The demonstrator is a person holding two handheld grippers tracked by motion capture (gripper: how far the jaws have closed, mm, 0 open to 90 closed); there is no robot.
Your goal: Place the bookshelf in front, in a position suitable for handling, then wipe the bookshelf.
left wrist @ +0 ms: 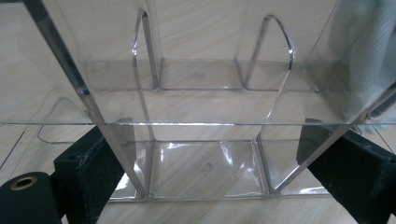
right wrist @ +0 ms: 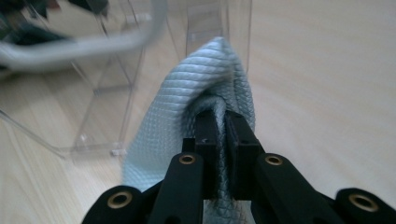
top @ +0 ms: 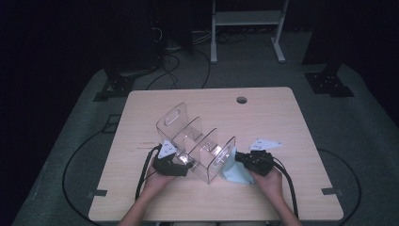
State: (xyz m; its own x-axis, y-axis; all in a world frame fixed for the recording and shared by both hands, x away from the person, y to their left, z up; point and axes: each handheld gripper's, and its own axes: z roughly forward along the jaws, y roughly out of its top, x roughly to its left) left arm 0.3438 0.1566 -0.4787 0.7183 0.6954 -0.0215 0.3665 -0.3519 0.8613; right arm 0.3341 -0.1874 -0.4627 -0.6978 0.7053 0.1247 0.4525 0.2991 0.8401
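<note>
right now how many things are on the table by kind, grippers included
clear plastic organizer: 1
pale blue cloth: 1
left gripper, jaws wide around the organizer's end: 1
right gripper, shut on the cloth: 1
total: 4

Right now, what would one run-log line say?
left gripper: holds clear organizer | right gripper: shut on cloth beside it

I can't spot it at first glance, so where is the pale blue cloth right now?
In the high view the cloth lies on the table's near right part, against the clear organiser's right end, pinched in the right gripper.
</note>
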